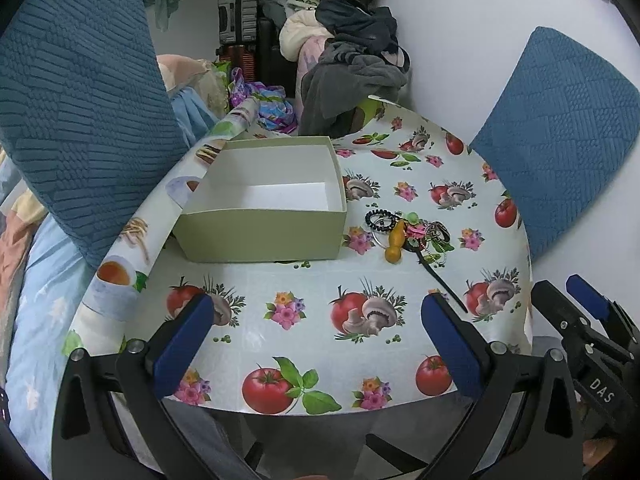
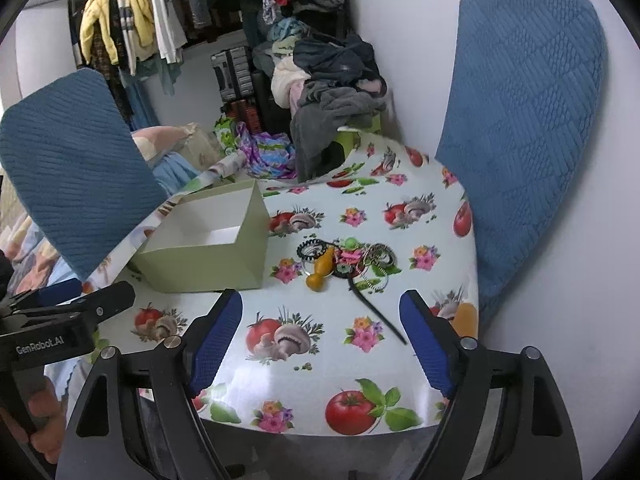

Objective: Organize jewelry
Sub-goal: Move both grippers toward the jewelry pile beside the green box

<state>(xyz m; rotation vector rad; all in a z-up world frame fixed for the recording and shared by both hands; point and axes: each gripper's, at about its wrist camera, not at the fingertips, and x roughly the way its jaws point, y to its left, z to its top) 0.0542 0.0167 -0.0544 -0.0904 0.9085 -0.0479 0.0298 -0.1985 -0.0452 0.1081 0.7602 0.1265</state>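
Observation:
A pale green open box (image 1: 260,236) (image 2: 200,264) stands empty on the table's left side. To its right lies a small pile of jewelry (image 1: 412,236) (image 2: 348,260): black coil hair ties, rings, bracelets, a pink piece, an orange gourd-shaped charm (image 1: 394,242) (image 2: 320,270) and a black stick (image 1: 440,280) (image 2: 376,316). My left gripper (image 1: 316,336) is open and empty over the table's near edge. My right gripper (image 2: 320,340) is open and empty, just short of the pile. Each gripper shows at the other view's edge.
The round table has a tomato-and-mushroom oilcloth (image 1: 312,288) (image 2: 320,368). Blue chair backs stand left (image 1: 80,100) and right (image 1: 560,132) of it. Heaped clothes (image 1: 352,64) lie beyond the far edge by the white wall.

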